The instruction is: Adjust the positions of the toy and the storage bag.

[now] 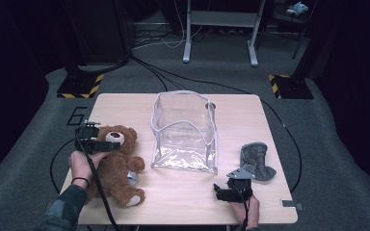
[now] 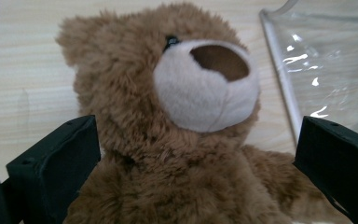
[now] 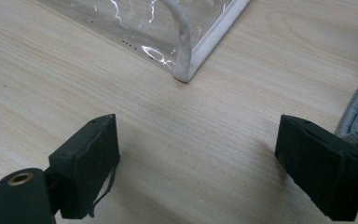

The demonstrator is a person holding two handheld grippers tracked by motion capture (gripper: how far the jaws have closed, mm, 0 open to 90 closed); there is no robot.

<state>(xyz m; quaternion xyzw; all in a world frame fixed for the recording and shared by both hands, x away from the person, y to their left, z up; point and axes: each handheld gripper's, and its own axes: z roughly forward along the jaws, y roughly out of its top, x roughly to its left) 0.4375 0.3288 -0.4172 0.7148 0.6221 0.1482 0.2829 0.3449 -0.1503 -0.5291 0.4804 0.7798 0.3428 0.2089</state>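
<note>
1. Nearest us, our left hand-held gripper (image 2: 186, 186) hangs over the teddy bear (image 2: 177, 116) on the tabletop (image 1: 183, 192), jaws wide on either side of its neck, pads not pressing.
2. Our right hand-held gripper (image 3: 196, 172) rests released above bare wood, near the clear bag (image 1: 185, 130) and a grey slipper (image 1: 256, 161).
3. We judge the grasp comes next: lower, clench on the bear, lift toward the bag.

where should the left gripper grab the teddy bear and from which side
Probably the neck, from above. The teddy bear lies on its back on the table; the left gripper is open with a jaw either side, just below the head, the narrowest soft part.
</note>
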